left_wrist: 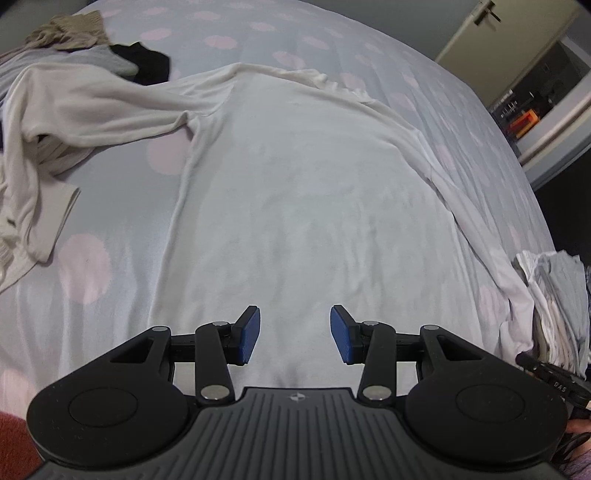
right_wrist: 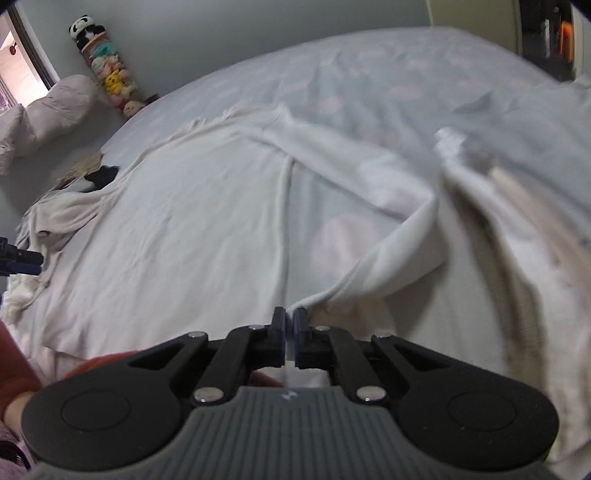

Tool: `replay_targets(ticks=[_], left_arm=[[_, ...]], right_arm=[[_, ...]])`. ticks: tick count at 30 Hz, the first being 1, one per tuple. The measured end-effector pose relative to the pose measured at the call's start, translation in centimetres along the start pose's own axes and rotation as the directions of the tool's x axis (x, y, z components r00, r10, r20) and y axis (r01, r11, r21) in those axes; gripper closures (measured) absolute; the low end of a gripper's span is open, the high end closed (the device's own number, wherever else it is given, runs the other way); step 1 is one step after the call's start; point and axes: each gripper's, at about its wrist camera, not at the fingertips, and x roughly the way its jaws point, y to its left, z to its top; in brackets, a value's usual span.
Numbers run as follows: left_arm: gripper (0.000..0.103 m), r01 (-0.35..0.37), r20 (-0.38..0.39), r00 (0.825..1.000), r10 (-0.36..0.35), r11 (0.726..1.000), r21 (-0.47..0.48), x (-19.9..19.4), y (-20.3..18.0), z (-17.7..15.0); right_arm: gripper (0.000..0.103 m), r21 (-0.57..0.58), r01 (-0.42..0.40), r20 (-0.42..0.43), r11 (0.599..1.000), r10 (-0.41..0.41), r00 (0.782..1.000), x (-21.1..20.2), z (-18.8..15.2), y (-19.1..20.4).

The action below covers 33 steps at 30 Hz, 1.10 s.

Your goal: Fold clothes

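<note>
1. Pinching the cuff end of the sleeve (right_wrist: 391, 254), the right gripper (right_wrist: 290, 322) has its jaws closed on a thin fold of white fabric at lower centre of the right wrist view; the sleeve rises from the pinch in a loose arc toward the right of the frame.
2. Risk, as I judge it: so little cloth sits between the pads that a quick pull could slip it free, and the sleeve would drop in a heap short of the body.
3. The left gripper (left_wrist: 295, 334) hangs with its blue pads apart and nothing between them, over the lower middle of the white long-sleeved shirt (left_wrist: 295, 184), which lies spread flat through the centre of both views.
4. With nothing pinning the body, dragging the sleeve across could tug the whole shirt askew or wrinkle it.
5. The other sleeve (left_wrist: 92, 107) is rumpled at upper left of the left wrist view, near a heap of beige, grey and black clothes (left_wrist: 110, 48).
6. Surface: a bed (left_wrist: 332, 40) with a pale blue, pink-spotted sheet; a stack of folded laundry (left_wrist: 554, 295) sits at right edge.
7. Room: a hanging column of soft toys (right_wrist: 107, 70) at upper left of the right wrist view, a door (left_wrist: 491, 33) at upper right of the left.
</note>
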Motion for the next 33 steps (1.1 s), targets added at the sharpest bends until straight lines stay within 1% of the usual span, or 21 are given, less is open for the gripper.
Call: replay_targets(ticks=[3, 4, 5, 6, 7, 9, 10, 12, 13, 15, 16, 19, 25, 27, 28, 30, 33], left_arm=[[0.063, -0.018, 0.001, 1.0, 0.018, 1.0, -0.022, -0.4, 0.8, -0.1], [0.063, -0.021, 0.0, 1.0, 0.021, 0.999, -0.029, -0.4, 1.1, -0.1], [0.063, -0.023, -0.002, 1.0, 0.023, 0.999, -0.037, -0.3, 1.2, -0.1], [0.063, -0.024, -0.005, 1.0, 0.024, 0.999, -0.042, -0.3, 1.4, -0.2], [0.062, -0.025, -0.009, 1.0, 0.025, 0.999, -0.044, -0.2, 1.4, -0.2], [0.062, -0.025, -0.017, 1.0, 0.025, 0.999, -0.04, 0.1, 1.3, -0.1], [0.062, -0.024, -0.02, 1.0, 0.023, 0.999, -0.036, 0.3, 1.1, -0.1], [0.062, -0.021, -0.024, 1.0, 0.02, 0.999, -0.026, 0.4, 0.7, -0.1], [0.062, -0.018, -0.025, 1.0, 0.018, 1.0, -0.021, 0.5, 0.6, -0.2], [0.062, -0.015, -0.028, 1.0, 0.014, 1.0, -0.012, 0.7, 0.2, -0.2], [0.062, -0.013, -0.029, 0.999, 0.013, 1.0, -0.01, 0.7, 0.1, -0.3], [0.062, -0.013, -0.033, 0.999, 0.013, 1.0, -0.01, 0.6, -0.1, -0.4], [0.062, -0.021, -0.031, 0.999, 0.02, 1.0, -0.02, 0.3, 0.2, -0.5], [0.062, -0.025, -0.032, 0.999, 0.024, 0.999, -0.024, 0.2, 0.3, -0.7], [0.062, -0.026, -0.033, 0.999, 0.025, 0.999, -0.026, 0.2, 0.5, -0.7], [0.062, -0.026, -0.035, 0.999, 0.025, 0.999, -0.027, 0.2, 0.6, -0.8], [0.062, -0.023, -0.037, 0.999, 0.022, 0.999, -0.028, 0.4, 0.7, -0.8]], right_arm=[[0.09, 0.026, -0.024, -0.002, 0.999, 0.024, 1.0, 0.4, 0.2, -0.4], [0.084, 0.04, -0.034, 0.007, 0.999, 0.034, 0.999, 0.2, 0.2, -0.8], [0.073, 0.052, -0.038, 0.021, 0.998, 0.037, 0.999, -0.3, 0.3, -1.1], [0.071, 0.064, -0.037, 0.037, 0.997, 0.034, 0.999, -0.7, 0.4, -1.3], [0.071, 0.077, -0.025, 0.058, 0.997, 0.021, 0.998, -0.9, 0.7, -1.5], [0.071, 0.098, 0.009, 0.098, 0.995, -0.019, 0.995, -1.8, 1.0, -2.0], [0.071, 0.092, 0.05, 0.11, 0.994, -0.06, 0.992, -2.2, 1.1, -2.2], [0.071, 0.055, 0.159, 0.101, 0.986, -0.163, 0.981, -2.3, 1.1, -2.4], [0.071, 0.042, 0.199, 0.091, 0.979, -0.202, 0.975, -2.2, 1.1, -2.7], [0.072, 0.045, 0.231, 0.063, 0.972, -0.234, 0.97, -1.6, 0.9, -3.8], [0.072, 0.049, 0.24, 0.05, 0.97, -0.243, 0.969, -1.3, 0.7, -4.3], [0.072, 0.076, 0.228, 0.017, 0.971, -0.23, 0.973, 0.2, 0.1, -5.3], [0.072, 0.14, 0.192, -0.042, 0.971, -0.188, 0.981, 3.4, -1.2, -6.2], [0.086, 0.161, 0.181, -0.041, 0.97, -0.176, 0.983, 3.7, -1.4, -6.3], [0.097, 0.169, 0.178, -0.039, 0.969, -0.174, 0.984, 3.7, -1.5, -6.3], [0.097, 0.172, 0.186, -0.025, 0.967, -0.184, 0.983, 2.9, -1.1, -5.9], [0.098, 0.138, 0.209, 0.044, 0.968, -0.217, 0.975, -0.1, 0.4, -4.6]])
